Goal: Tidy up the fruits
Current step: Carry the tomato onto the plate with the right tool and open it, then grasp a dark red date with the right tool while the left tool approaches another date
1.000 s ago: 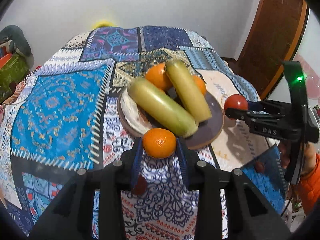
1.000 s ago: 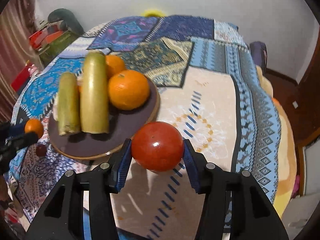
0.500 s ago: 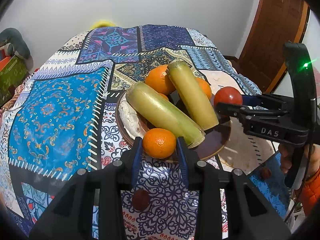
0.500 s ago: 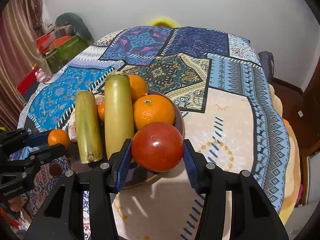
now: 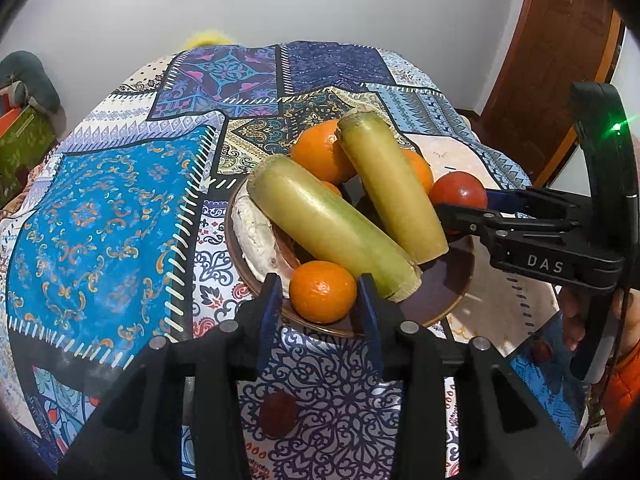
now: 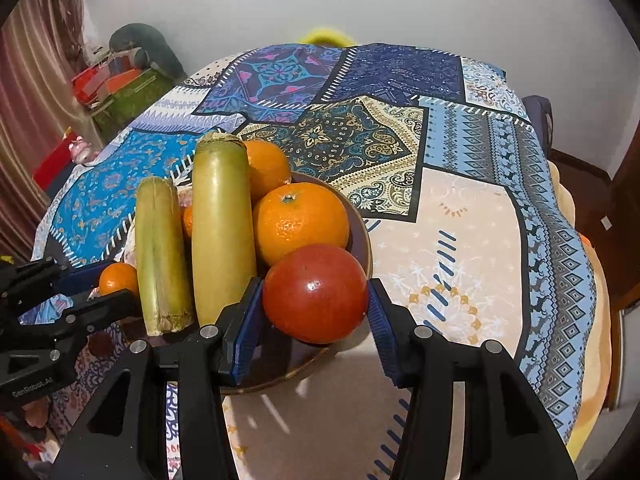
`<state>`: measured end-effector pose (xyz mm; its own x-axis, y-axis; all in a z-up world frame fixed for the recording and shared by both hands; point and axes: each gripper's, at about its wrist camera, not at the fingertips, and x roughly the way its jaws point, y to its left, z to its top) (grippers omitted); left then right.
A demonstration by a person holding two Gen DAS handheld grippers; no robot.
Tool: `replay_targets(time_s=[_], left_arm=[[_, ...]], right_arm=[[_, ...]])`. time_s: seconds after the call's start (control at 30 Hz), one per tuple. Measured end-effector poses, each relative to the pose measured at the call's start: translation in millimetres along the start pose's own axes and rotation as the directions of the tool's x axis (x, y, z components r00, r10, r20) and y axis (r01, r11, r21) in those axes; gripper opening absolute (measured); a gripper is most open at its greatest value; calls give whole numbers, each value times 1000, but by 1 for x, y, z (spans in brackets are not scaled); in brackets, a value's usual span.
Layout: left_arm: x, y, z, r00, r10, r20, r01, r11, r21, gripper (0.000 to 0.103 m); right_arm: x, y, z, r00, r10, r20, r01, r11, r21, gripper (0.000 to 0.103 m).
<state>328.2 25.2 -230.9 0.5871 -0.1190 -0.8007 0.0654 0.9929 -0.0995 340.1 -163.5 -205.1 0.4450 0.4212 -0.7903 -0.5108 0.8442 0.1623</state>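
jaws clamped; left gripper (image 5: 320, 300): tangerine (image 5: 322, 291); right gripper (image 6: 316, 312): tomato (image 6: 315, 293)

White capitals "DAS" stand on the black body of the right gripper (image 5: 460, 206), seen in the left wrist view. On the body of the left gripper (image 6: 102, 280), in the right wrist view, runs small pale lettering that seems to read "GenRobot.AI", though it is blurred

Fruit gathered at a brown round plate (image 5: 444, 292)

Two long yellow-green stalks (image 5: 332, 228) lie tilted across large oranges (image 6: 300, 222); a small orange mandarin (image 5: 322, 291) sits over the near rim, a glossy red tomato (image 6: 316, 293) over the opposite edge.
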Motion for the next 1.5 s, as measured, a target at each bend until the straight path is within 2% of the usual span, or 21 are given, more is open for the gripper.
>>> replay_targets(time_s=[0.2,0.4,0.63,0.87,0.97,1.03,1.13,1.3,1.5], left_arm=[[-2,-3,-3,1000,21,-9,-21,1000,6,51],[-21,-11,-10,999,36,4,-37,999,33,56],[-74,-14,-16,998,34,62,-36,999,34,62],[-130,-7,-30,993,26,116,-28,999,18,65],[-143,-6,-38,992,38,124,-42,999,26,67],[-149,-2,-46,991,44,128,-47,999,22,76],[-152,1,-59,987,71,146,-73,997,5,85],[-143,8,-75,992,74,103,-73,997,-10,85],[-122,13,-81,991,104,81,-103,995,-12,85]], right_arm=[[2,-3,-1,1000,12,-20,-12,1000,20,51],[-11,-1,-2,1000,-11,6,11,1000,26,63],[-59,5,-9,998,-28,61,26,999,29,69],[-128,10,-36,987,-87,138,80,995,56,83],[-145,14,-50,983,-103,149,95,993,64,83],[-154,15,-60,978,-135,158,124,989,80,83],[-158,14,-73,982,-125,138,110,988,112,83],[-154,15,-92,985,-138,107,122,983,140,83],[-123,2,-109,995,-98,6,95,979,178,83]])
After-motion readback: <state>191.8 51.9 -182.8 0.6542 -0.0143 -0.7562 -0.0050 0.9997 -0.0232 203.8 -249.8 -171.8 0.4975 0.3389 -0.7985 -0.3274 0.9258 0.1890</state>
